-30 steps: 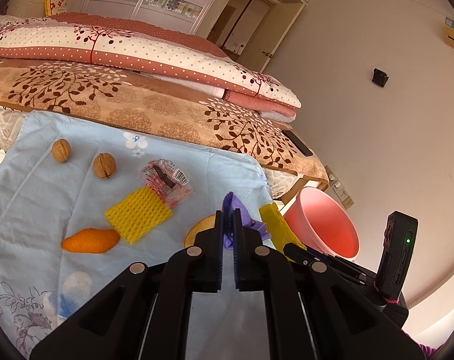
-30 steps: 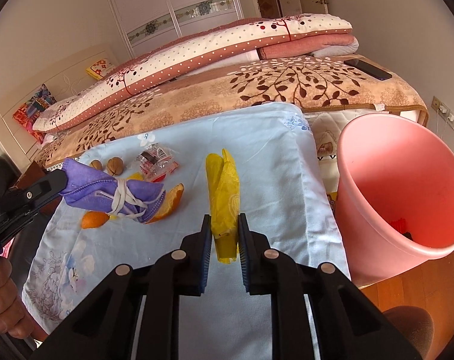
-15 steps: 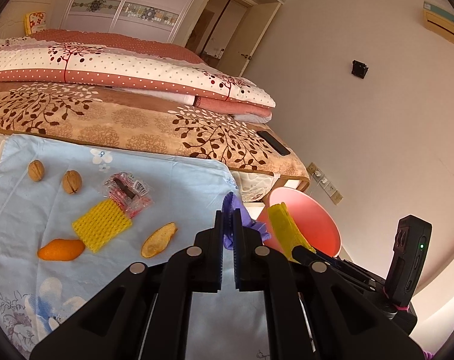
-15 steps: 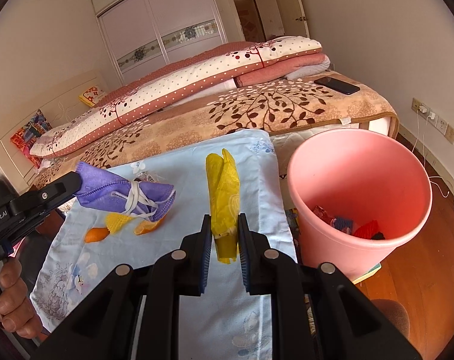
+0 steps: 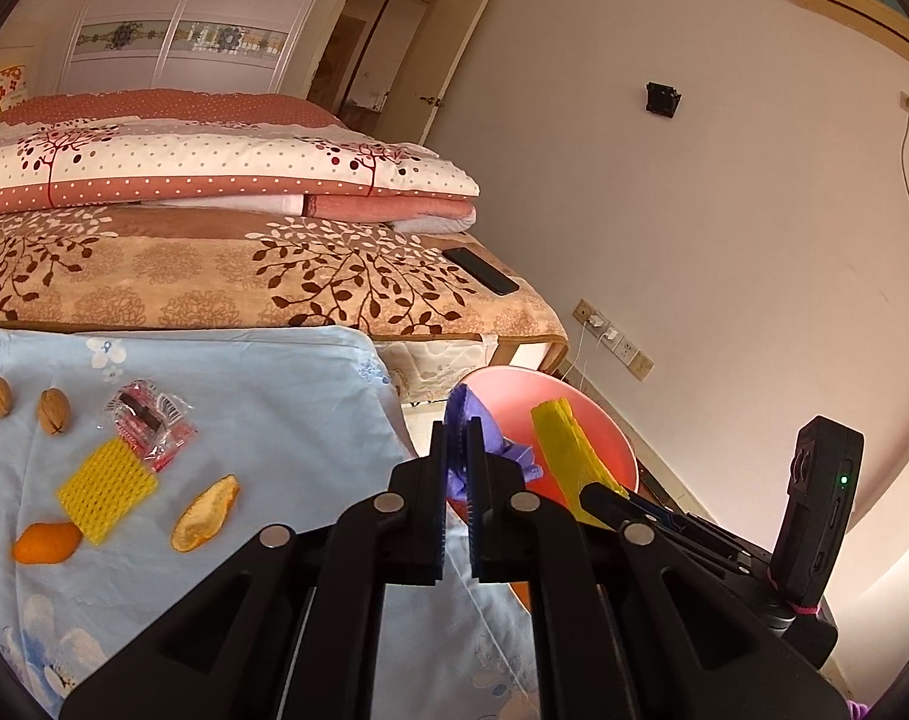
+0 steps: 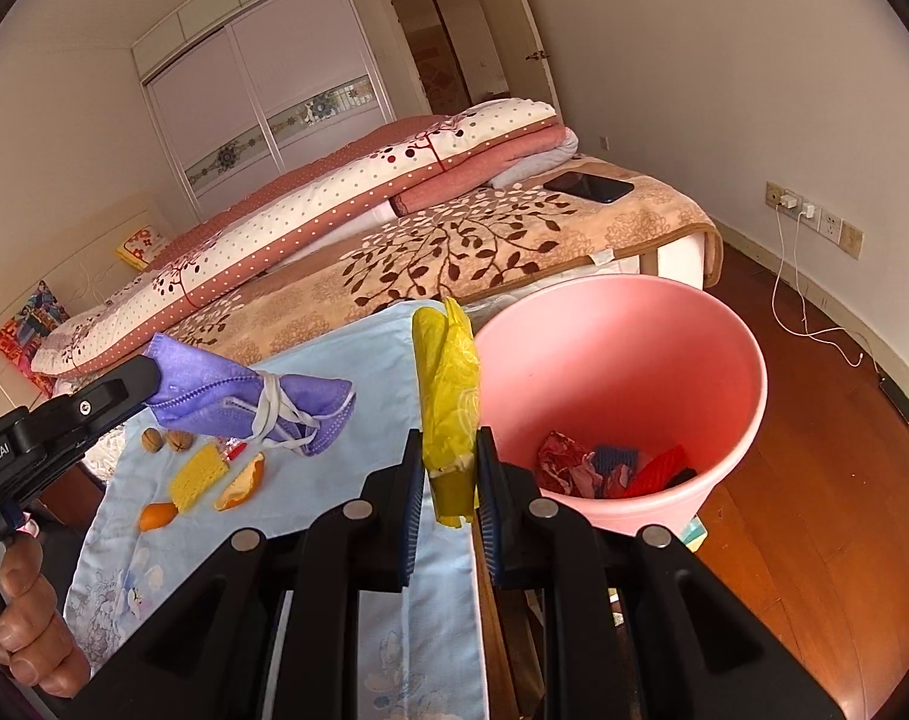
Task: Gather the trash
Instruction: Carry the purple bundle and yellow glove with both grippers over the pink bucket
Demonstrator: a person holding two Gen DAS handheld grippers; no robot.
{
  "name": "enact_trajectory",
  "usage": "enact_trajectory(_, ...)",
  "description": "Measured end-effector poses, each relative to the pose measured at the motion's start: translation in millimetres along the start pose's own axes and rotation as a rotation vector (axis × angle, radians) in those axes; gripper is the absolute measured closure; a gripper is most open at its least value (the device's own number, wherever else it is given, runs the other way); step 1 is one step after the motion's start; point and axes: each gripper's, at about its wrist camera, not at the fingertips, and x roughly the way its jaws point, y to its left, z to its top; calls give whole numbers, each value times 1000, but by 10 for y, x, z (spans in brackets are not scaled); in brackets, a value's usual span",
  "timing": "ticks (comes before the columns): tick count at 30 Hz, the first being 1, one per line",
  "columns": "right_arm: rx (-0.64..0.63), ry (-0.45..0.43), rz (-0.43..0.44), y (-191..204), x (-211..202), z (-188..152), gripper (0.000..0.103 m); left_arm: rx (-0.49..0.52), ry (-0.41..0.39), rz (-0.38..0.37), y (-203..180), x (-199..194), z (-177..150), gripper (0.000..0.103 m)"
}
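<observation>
My left gripper (image 5: 457,429) is shut on a rolled purple face mask (image 5: 472,420), which the right wrist view shows held in the air over the blue cloth (image 6: 256,393). My right gripper (image 6: 448,438) is shut on a folded yellow plastic bag (image 6: 445,384) standing upright between its pads. A pink bin (image 6: 634,372) stands just right of the cloth, with crumpled trash (image 6: 610,468) at its bottom. In the left wrist view the yellow bag (image 5: 568,450) and the mask sit in front of the pink bin (image 5: 514,390).
On the light blue cloth (image 5: 262,396) lie two walnuts (image 5: 25,405), a red-and-clear wrapper (image 5: 151,423), a yellow foam net (image 5: 106,489) and two orange peels (image 5: 205,513). A bed with folded quilts (image 5: 214,180) and a phone (image 5: 480,270) lies behind. Wooden floor (image 6: 814,480) surrounds the bin.
Both grippers have moved right and a little up with their loads, from over the cloth to beside the pink bin. The bin's inside has come into view.
</observation>
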Motion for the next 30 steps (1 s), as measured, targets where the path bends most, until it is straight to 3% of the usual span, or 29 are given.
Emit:
enact_trajectory(14,99,-9,-88,-694,-8,24,87,79,77,-22,-462,632,-38,98)
enact_trajectory(30,155,10,-104,-1013,136,14,87,144,176,13,-680,1242,-209,98)
